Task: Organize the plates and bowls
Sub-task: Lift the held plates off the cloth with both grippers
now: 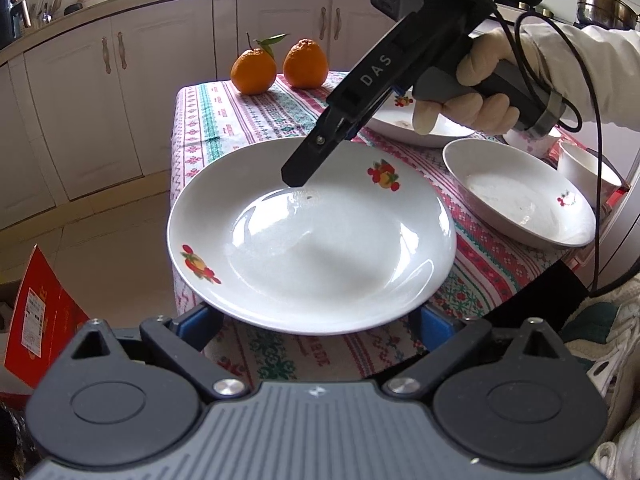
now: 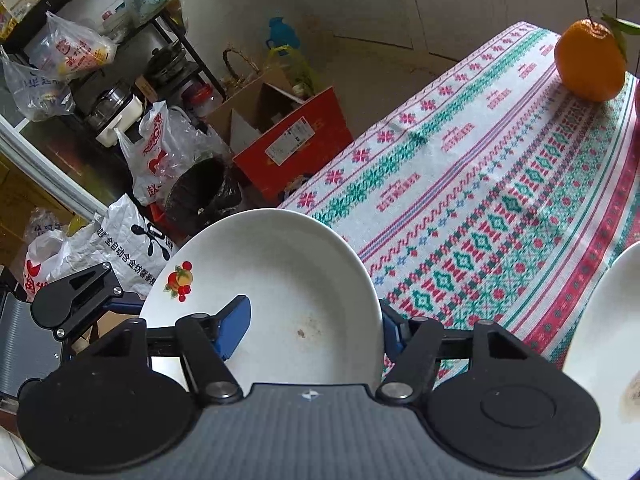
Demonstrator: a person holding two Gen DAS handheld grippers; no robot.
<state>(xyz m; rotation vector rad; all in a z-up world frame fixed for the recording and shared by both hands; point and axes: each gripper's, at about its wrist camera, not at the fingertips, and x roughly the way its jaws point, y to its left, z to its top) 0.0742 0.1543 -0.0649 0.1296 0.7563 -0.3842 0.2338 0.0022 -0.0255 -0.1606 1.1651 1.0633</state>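
While patterned red-green-white tablecloth table [image 1: 224, 120] carries all crockery, big white glazed ceramic plate with fruit decal [image 1: 312, 240] overhangs near corner; likely stiff, slick, breakable, moderately heavy; take by rim, not glossy well; right gripper [image 2: 316, 320] clamped across its rim edge; left gripper [image 1: 316, 320] spread wide, straddling near rim, pads not pressing.
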